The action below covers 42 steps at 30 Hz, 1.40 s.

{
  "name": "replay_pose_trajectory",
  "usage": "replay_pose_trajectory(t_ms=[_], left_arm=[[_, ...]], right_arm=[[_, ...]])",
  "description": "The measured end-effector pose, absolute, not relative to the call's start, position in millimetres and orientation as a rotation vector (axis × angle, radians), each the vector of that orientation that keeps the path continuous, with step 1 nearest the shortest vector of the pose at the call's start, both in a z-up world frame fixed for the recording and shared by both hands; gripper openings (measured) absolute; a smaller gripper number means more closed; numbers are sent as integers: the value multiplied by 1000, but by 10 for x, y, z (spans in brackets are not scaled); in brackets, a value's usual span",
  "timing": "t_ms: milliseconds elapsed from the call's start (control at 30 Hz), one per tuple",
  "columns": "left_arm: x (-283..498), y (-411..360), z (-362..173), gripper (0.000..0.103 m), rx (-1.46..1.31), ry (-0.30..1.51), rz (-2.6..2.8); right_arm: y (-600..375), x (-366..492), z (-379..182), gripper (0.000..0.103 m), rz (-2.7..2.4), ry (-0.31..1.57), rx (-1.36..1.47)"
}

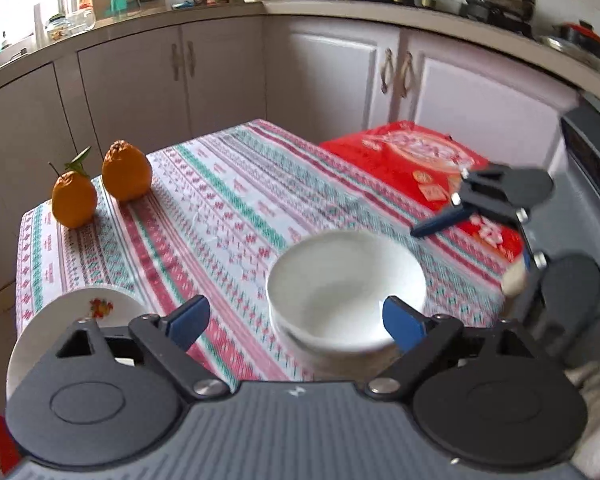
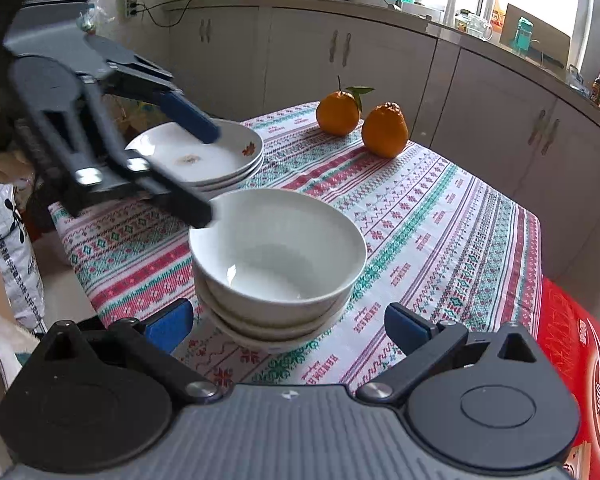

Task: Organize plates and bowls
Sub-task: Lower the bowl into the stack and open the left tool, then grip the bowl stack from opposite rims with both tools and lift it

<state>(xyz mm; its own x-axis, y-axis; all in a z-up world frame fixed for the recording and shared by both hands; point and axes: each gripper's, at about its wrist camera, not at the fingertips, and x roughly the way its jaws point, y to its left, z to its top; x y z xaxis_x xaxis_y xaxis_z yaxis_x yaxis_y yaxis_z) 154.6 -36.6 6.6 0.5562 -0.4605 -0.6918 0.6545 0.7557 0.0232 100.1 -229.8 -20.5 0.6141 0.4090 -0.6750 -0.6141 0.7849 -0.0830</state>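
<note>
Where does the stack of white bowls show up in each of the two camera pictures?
Left wrist view: the stack of bowls sits low and right of centre, just ahead of the camera, blurred.
Right wrist view: the stack of bowls is in the middle, with the stacked plates behind it to the left.
Shared landmark: the two oranges at the far end of the patterned tablecloth.

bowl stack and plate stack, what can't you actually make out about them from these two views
- Bowl stack: left wrist view is motion-blurred, so the count cannot be read there; the right wrist view suggests about three.
- Plate stack: in the right wrist view the left gripper covers its near side; in the left wrist view the gripper body hides most of it.
- Brown mark on the top plate: too small to identify.
- Red package: cut off by the frame edge.
</note>
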Motion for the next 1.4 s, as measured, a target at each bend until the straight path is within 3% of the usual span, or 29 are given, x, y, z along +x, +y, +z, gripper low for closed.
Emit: replay_pose_trajectory(t_ms=[267,567,733,900,1400], left_arm=[[1297,-376,-260,93,417,743,-706],[1539,-599,-698,93,552,777,-796],[1710,-625,-731,93,568,797,-867],[1817,-675,-733,85,594,825,-963],[2035,-728,-703,82,636,859,-1101]], right_arm=[[-2283,1039,-351,103,629,734,-357],[-2259,1303,-574,103,694,798,-403],[-2240,1464,-630,102,771,811,-481],[-2183,1578,-612,97,891,824,-555],[-2113,1787,-592,92,1049,865,-605]])
